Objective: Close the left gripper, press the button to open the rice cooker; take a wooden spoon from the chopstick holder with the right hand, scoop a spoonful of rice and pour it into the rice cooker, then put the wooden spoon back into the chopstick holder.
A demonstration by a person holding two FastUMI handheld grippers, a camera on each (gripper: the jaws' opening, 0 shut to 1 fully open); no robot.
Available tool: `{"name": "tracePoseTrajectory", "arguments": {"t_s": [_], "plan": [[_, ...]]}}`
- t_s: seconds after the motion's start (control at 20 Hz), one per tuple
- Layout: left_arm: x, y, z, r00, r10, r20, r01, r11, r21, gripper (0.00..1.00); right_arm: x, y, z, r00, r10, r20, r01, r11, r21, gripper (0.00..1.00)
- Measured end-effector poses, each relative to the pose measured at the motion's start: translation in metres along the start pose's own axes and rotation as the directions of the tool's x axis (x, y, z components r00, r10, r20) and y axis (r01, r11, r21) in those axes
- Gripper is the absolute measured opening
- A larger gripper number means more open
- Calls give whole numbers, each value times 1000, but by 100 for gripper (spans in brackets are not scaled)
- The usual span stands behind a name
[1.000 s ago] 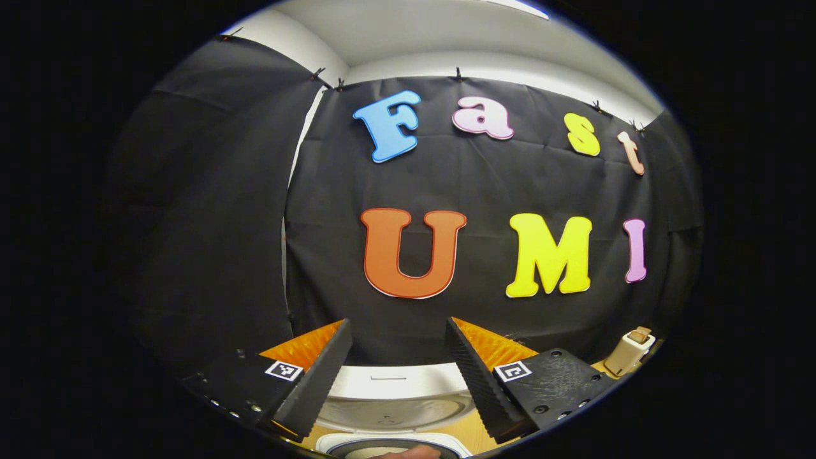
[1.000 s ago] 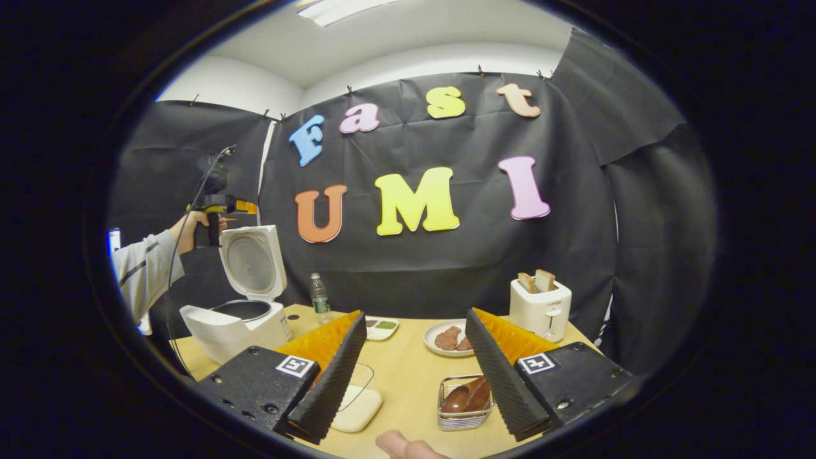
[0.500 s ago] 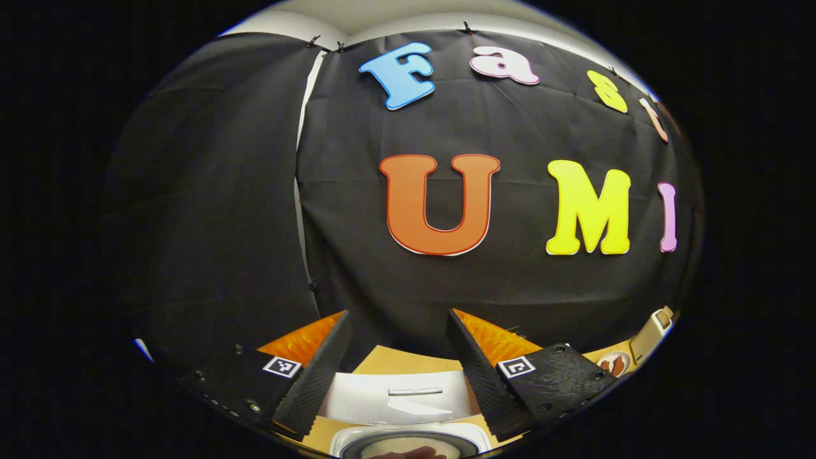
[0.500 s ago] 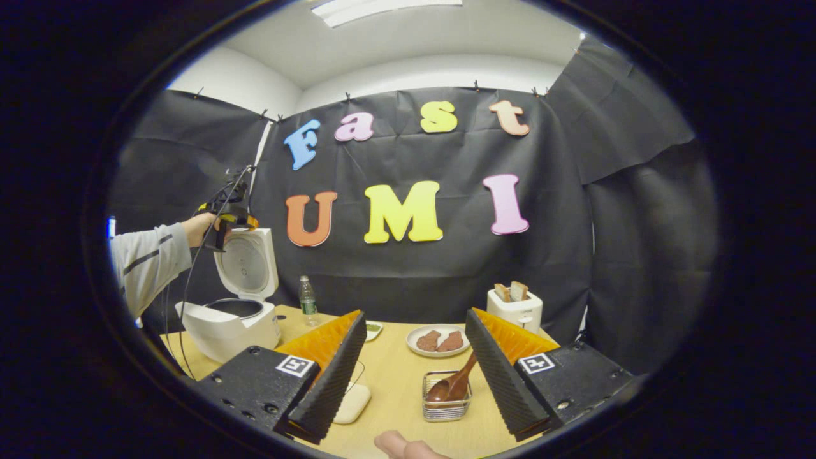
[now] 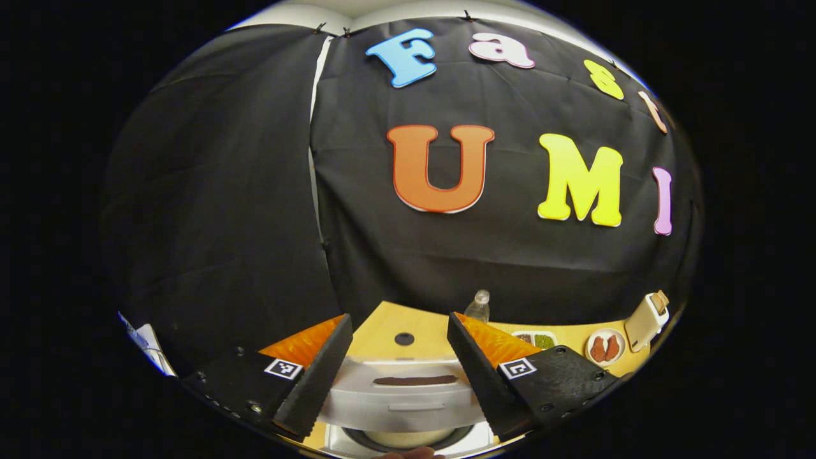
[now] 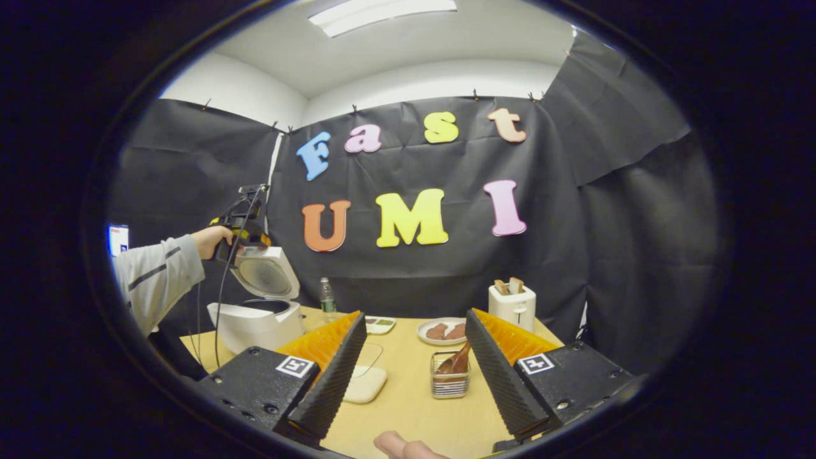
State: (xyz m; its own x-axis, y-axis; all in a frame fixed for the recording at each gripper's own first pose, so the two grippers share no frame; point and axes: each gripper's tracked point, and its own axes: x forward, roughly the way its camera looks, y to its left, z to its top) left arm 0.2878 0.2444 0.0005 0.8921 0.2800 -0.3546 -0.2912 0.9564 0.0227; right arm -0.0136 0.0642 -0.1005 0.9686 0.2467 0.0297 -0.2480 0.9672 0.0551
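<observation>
A: Logged rice cooker [image 6: 258, 322] at far left of table [image 6: 414, 421]. Lid [image 6: 264, 275] tilted, half raised. Wooden spoon [image 6: 458, 363]?

B: Stood in chopstick holder [image 6: 449, 384], mid-table, framed between right gripper [image 6: 414, 319] fingers. Spread apart, empty.

A: Left gripper [image 5: 398, 325]?

B: Spread apart too. Sat right at lid's top edge; couldn't tell contact. Judged as lid handling, spoon work apparently done.

A: Tips?

B: Needed a square, slow push at lid's middle. Needed cable [image 6: 217, 312] clear of the hinge. Best left right gripper off the holder.
</observation>
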Motion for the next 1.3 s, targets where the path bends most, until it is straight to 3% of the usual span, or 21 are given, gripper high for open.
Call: {"name": "tracePoseTrajectory", "arguments": {"t_s": [0.05,0.2,0.4,0.65,0.75,0.8,0.85,0.9,1.1,1.3], "plan": [[-12,0,-17,999,-8,-36,7,1000,-29,96,-6,3,-2,1000,9,-2,-9,1000,1,100],[-24,-9,-62,991,-63,-116,48,991,-125,95,-26,16,-8,999,44,-8,-44,999,2,100],[-37,-10,-96,993,-56,-106,50,997,-63,96,-48,23,-14,998,65,-13,-65,998,-2,100],[-45,-12,-125,990,-7,-138,13,999,44,96,-68,16,-12,999,33,-1,-33,999,-2,100],[-48,-17,-129,989,-12,-148,18,999,39,96,-74,15,-11,1000,21,2,-21,1000,-11,100],[-50,-18,-131,989,-12,-146,18,999,44,97,-77,15,-11,1000,19,3,-19,1000,-15,92],[-52,-20,-135,990,-13,-142,20,999,46,97,-79,16,-10,1000,18,3,-17,1000,-17,92],[-55,-23,-138,990,-14,-141,21,999,48,97,-80,17,-11,1000,18,4,-18,1000,-16,100],[-59,-22,-167,982,-11,-191,19,999,41,97,-84,26,-10,1000,27,-1,-27,999,-17,100],[-61,-23,-168,986,-7,-164,14,999,43,97,-87,35,-9,999,36,4,-35,998,-46,100]]}}
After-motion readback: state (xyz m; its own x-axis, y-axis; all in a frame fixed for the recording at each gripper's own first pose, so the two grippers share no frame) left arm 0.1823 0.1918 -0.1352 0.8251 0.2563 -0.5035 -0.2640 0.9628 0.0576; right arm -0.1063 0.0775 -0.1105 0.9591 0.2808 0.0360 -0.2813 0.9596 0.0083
